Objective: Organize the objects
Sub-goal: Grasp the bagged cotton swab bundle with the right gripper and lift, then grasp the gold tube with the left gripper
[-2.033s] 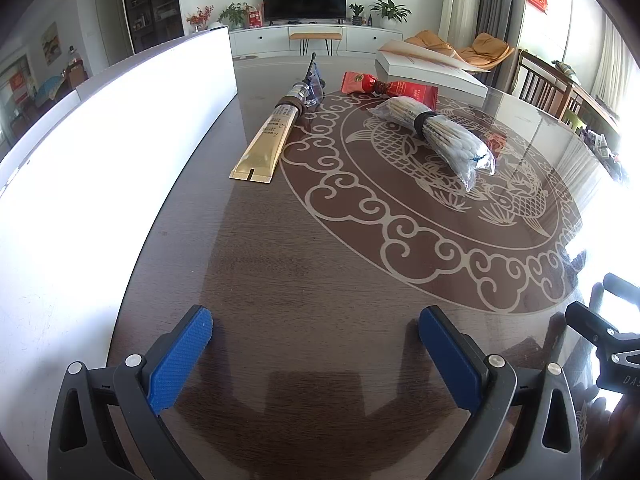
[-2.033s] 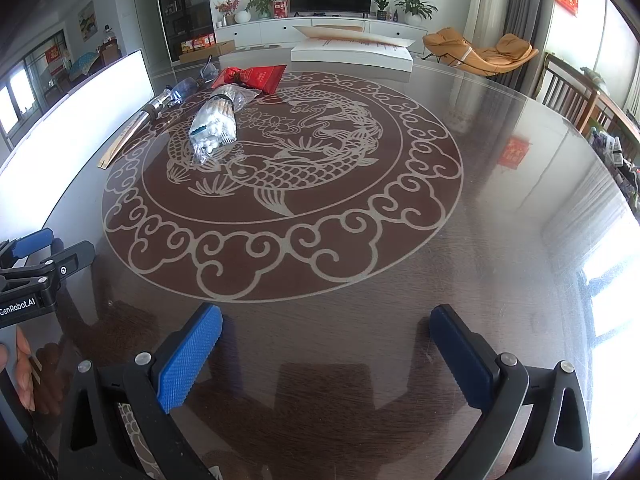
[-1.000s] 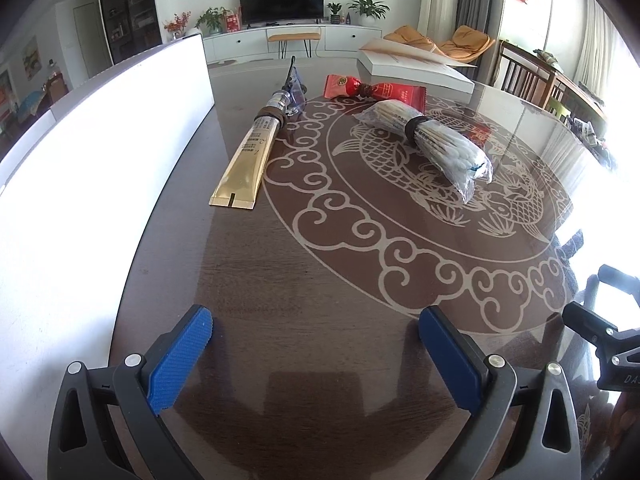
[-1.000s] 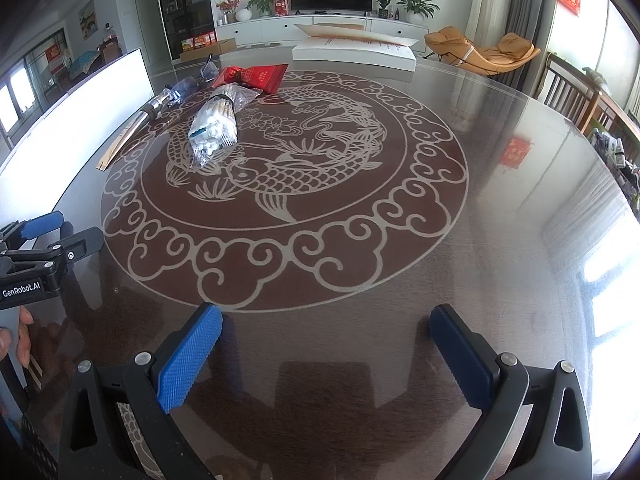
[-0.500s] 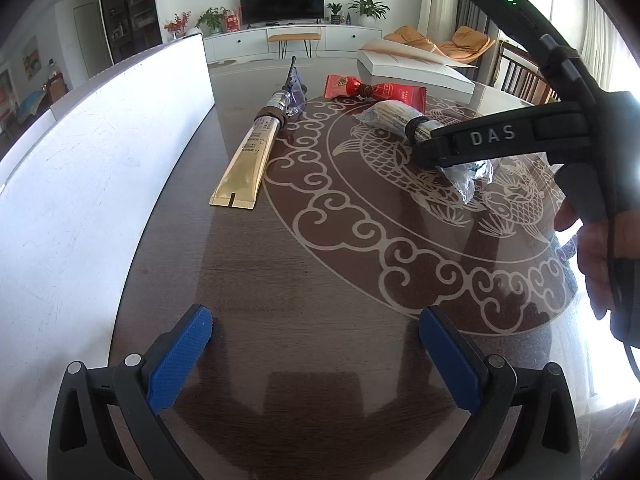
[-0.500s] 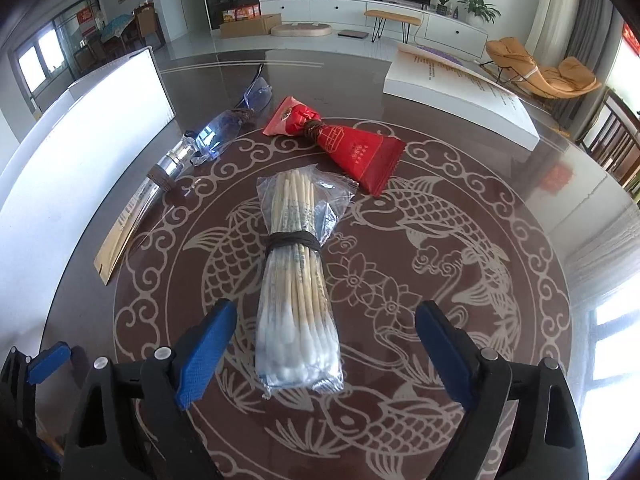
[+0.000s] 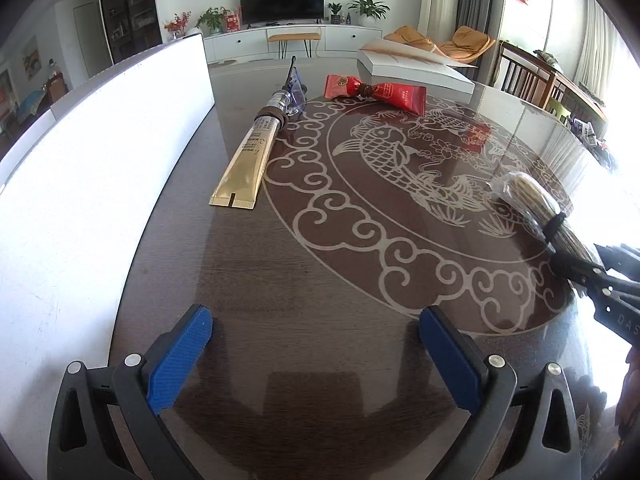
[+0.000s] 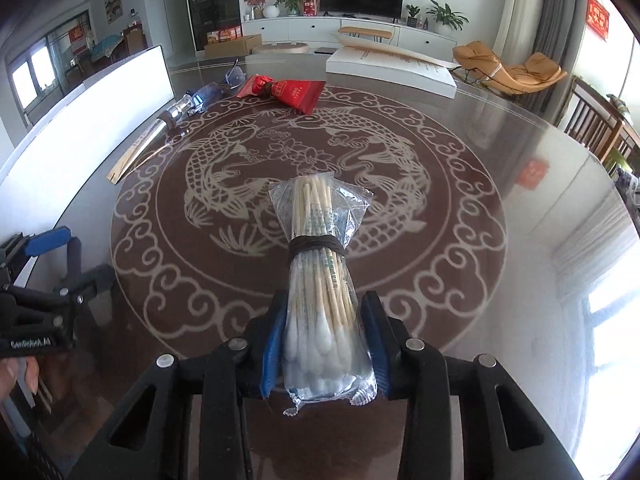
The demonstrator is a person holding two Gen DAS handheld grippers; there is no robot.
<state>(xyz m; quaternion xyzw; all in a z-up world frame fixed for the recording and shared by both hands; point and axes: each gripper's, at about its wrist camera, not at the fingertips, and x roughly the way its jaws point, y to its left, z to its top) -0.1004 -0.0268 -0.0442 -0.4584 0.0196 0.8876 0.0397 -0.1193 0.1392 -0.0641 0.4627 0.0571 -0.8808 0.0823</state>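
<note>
Between right gripper (image 8: 325, 350) fingers: swab pack (image 8: 320, 280) | cotton tips partly hidden

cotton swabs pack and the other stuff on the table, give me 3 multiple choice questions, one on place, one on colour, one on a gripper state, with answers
1. Where is the pack of cotton swabs?
A. beside the gold tube
B. between the right gripper's fingers
C. on the white box

2. What colour is the tied-off packet near the far side of the table?
A. red
B. green
C. black

3. How does the left gripper stand?
A. shut on the gold tube
B. shut on the swabs
C. open, with nothing between its fingers

Answers:
1 B, the right gripper has its blue pads against both sides of the pack's cotton-tip end.
2 A, its wrapper is red in both views.
3 C, the left wrist view shows only bare table between the wide-apart pads; the gold tube lies farther off.
</note>
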